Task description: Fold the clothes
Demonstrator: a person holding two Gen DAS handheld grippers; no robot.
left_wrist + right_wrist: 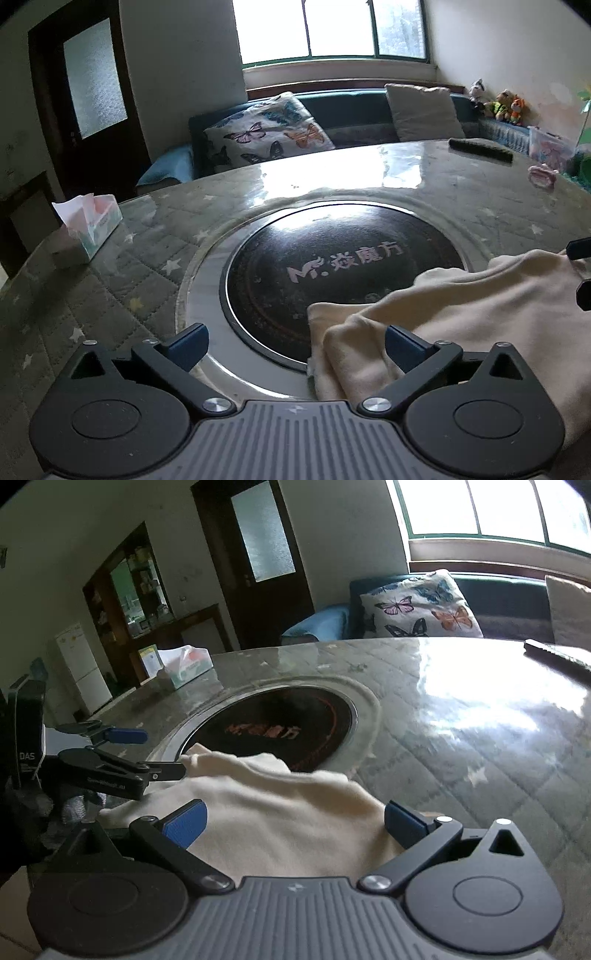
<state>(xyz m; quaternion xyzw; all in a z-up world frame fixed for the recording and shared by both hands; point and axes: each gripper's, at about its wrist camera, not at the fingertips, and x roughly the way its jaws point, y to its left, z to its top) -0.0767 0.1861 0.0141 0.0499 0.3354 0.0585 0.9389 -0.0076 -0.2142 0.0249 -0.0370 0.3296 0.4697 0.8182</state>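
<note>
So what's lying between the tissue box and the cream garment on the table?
The round black cooktop set into the table, with bare quilted cover around it. Nothing loose lies between the tissue box and the cream garment; the left wrist view shows it.

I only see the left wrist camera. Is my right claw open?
Observer: Yes, the right claw is open, and the cream cloth lies between its fingers, not pinched.
Operator: What's past the tissue box?
Observer: A white fridge stands by the wall beyond the tissue box.
Operator: How does my left claw look sideways?
Observer: The left claw is open, its lower finger at the cloth's corner.
</note>
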